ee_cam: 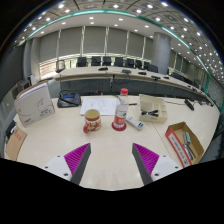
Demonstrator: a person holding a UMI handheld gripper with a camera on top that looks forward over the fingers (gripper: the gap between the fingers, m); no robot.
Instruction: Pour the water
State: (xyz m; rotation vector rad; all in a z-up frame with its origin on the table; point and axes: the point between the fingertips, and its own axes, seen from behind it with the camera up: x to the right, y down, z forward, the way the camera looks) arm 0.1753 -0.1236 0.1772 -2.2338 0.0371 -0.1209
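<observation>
Tongs (112, 160): spread wide, holding nothing. Two dark fingers (80, 165), each with a magenta pad (74, 157) on its inner face, angled inward over bare desk surface. Nothing stands between them.

Desk (110, 145): pale, cream-coloured top, broad, carrying all items listed below.

Bottle (121, 110): clear plastic, upright, red cap and red label band. Stands on the desk beyond the fingers, roughly on the line midway between them, well apart from both pads. Whether it holds water cannot be told.

Cup (92, 121): short, round, with a red-and-tan patterned wall and an open mouth. Upright, just beside the bottle on its left, apart from it, also beyond the fingers.

Papers (99, 104): white sheets lying flat on the desk behind the cup and bottle.

White box (35, 105): large, standing tilted, to the far left of the cup.

Clear container (153, 107): pale, to the right of the bottle, farther back; contents not legible.

Cardboard box (184, 141): brown, with a green patch on its upper face, lying near the right-hand desk edge, beyond the right finger.

Dark object (69, 99): flat, near the white box; kind not discernible.

Chairs (100, 62): row of dark office chairs along a long table at the back of the room.

Ceiling (110, 14): fitted with rows of small round lights.
</observation>
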